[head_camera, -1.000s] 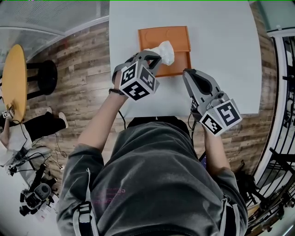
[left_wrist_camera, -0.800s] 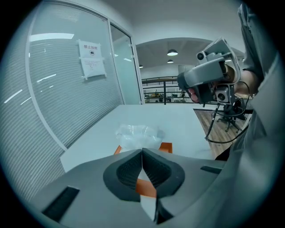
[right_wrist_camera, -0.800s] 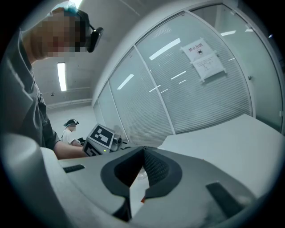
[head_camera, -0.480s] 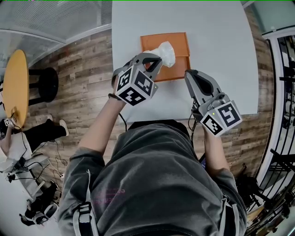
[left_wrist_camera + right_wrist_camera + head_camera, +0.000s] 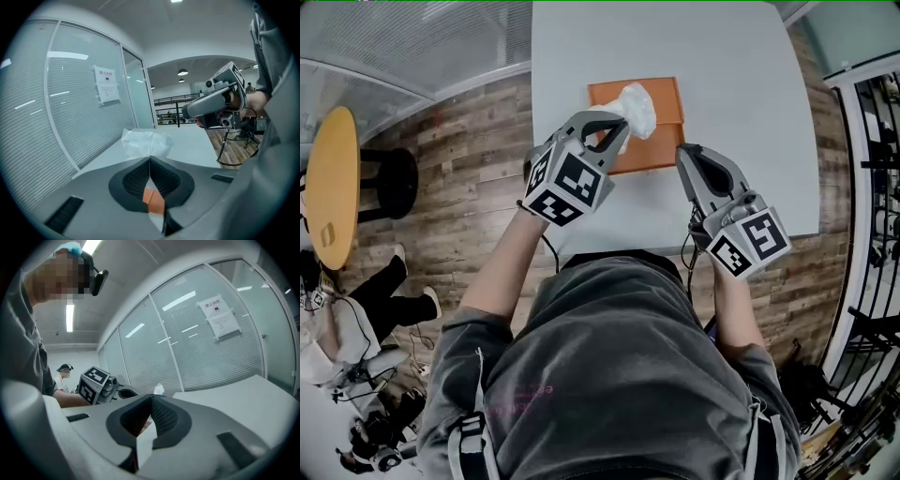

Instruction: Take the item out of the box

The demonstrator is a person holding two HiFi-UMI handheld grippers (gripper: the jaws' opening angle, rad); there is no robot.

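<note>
- Step in hand: extraction. The left gripper [image 5: 614,127] is clenched on the white crumpled item [image 5: 637,108]. In the left gripper view the jaws meet on its lower edge and the bulk of the item stands beyond the tips.
- Item location: in the head view it sits over the orange box [image 5: 661,141], toward the box's 12 o'clock edge. Its lower end is hidden behind the left gripper, so whether it is fully clear of the box cannot be told.
- Box location: on the grey table [image 5: 722,75], at 12 o'clock from the person.
- The right gripper [image 5: 686,157] has its jaws together on nothing. It stands at the box's 4 o'clock side, close by. Contact with the box cannot be confirmed.
- Judgement on progress: the grip is made and the lift appears partly done. Set-down remains.
- Next move, as judged: raise the item until it clears the box, then carry it to bare table, 9 o'clock of the box being nearest.
- Risk noted: the item looks soft and is pinched by one edge only. If it snags, the box may lift with it, and the right gripper is placed to steady the box.
</note>
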